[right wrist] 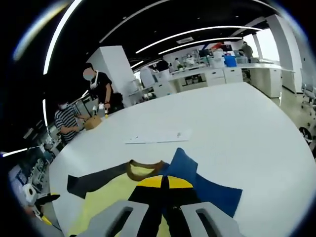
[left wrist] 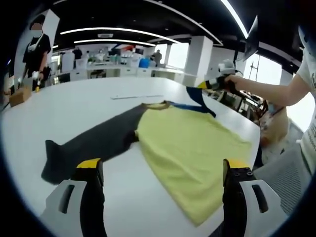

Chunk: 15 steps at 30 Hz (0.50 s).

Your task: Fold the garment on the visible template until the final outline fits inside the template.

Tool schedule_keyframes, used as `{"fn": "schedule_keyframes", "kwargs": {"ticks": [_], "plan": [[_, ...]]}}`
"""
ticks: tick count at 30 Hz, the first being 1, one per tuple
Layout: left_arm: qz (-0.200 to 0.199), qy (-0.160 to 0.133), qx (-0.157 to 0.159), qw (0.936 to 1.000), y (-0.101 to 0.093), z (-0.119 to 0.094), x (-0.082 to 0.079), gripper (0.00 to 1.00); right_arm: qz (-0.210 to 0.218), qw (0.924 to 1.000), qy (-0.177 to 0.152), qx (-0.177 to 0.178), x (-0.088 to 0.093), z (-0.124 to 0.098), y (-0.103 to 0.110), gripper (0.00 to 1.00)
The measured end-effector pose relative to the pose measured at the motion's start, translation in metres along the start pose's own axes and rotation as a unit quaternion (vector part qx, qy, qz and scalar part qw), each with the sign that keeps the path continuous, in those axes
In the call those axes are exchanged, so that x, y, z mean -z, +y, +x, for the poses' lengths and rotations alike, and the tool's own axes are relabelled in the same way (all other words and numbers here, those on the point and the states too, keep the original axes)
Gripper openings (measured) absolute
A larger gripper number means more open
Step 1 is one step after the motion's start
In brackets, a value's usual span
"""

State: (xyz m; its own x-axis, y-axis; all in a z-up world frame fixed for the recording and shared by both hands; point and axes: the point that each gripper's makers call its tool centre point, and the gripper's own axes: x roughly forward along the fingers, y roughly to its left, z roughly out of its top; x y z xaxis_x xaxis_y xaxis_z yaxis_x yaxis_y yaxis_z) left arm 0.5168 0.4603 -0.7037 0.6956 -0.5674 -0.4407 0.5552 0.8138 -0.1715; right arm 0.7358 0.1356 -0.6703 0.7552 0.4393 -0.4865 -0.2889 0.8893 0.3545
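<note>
One shirt (left wrist: 190,148) on one white table (left wrist: 89,103): yellow body, one dark grey sleeve (left wrist: 94,145) spread flat across the tabletop, one blue sleeve (left wrist: 200,98) raised off the surface at the far corner. Brown collar (right wrist: 144,170) visible in the right gripper view, between the grey and blue sleeves. One thin pale strip (right wrist: 158,137) lying flat on the table beyond the collar, apart from the shirt; impossible to tell whether this is the template. Left gripper (left wrist: 163,170) spread wide, nothing between the yellow-tipped jaws, hovering at the near edge of the table with the yellow body just ahead and between them, grey sleeve end close to the left jaw. Right gripper (right wrist: 162,183) pressed together, jaw tips meeting on the blue sleeve just beside the collar; seen from the left gripper view at the far corner, held by one hand (left wrist: 237,81), blue cloth hanging from it. Two people (right wrist: 84,111) standing at the far side of the table, with more figures blurred in the background.
</note>
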Motion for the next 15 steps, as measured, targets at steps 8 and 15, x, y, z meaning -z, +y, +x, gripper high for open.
{"fn": "schedule_keyframes", "kwargs": {"ticks": [8, 15], "plan": [[0.000, 0.000, -0.001, 1.0000, 0.002, 0.000, 0.001, 0.98, -0.009, 0.9999, 0.005, -0.013, -0.001, 0.011, 0.014, 0.00], [-0.001, 0.003, 0.000, 1.0000, 0.002, 0.001, 0.002, 0.98, -0.014, 0.9996, 0.001, -0.026, -0.006, 0.016, 0.028, 0.00]]}}
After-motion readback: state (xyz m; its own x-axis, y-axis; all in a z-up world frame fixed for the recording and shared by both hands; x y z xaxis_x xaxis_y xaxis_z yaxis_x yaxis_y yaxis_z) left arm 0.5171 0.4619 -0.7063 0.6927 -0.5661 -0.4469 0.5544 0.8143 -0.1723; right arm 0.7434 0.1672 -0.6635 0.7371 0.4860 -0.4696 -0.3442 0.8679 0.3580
